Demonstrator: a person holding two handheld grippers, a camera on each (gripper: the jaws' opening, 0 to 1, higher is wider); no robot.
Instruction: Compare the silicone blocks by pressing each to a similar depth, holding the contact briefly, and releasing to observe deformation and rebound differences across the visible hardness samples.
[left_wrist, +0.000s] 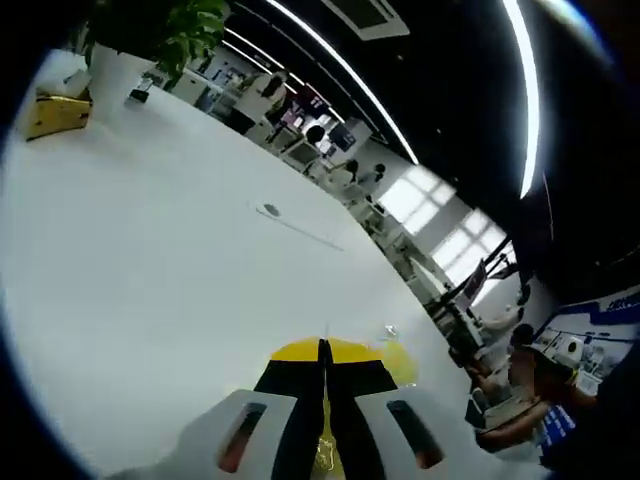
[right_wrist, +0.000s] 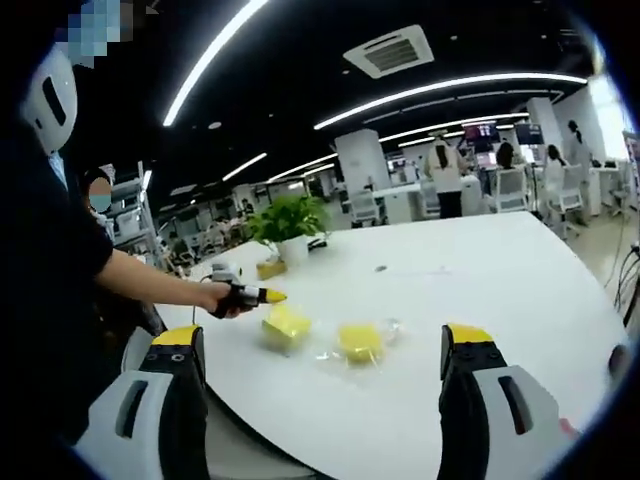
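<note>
the left gripper (left_wrist: 324, 352) was clenched, its jaws pressed together with nothing between them, its tips over a yellow silicone block (left_wrist: 385, 358) on the white table (left_wrist: 150, 280). in the right gripper view the right gripper (right_wrist: 325, 345) stood wide and released, and two yellow blocks (right_wrist: 286, 325) (right_wrist: 360, 341) lay near each other on the table, one in clear wrap. a person's hand (right_wrist: 222, 297) held the left gripper just beside the nearer block. a potted plant (right_wrist: 288, 228) stood well behind.

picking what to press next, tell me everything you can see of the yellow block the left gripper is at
The yellow block looks like soft, matte silicone, a chunky squarish slab lying on the white table. In the right gripper view the left gripper, jaws shut and yellow-tipped, pokes at its upper edge; whether it is actually touching is unclear. In the left gripper view it shows as a yellow patch behind the closed jaws.
</note>
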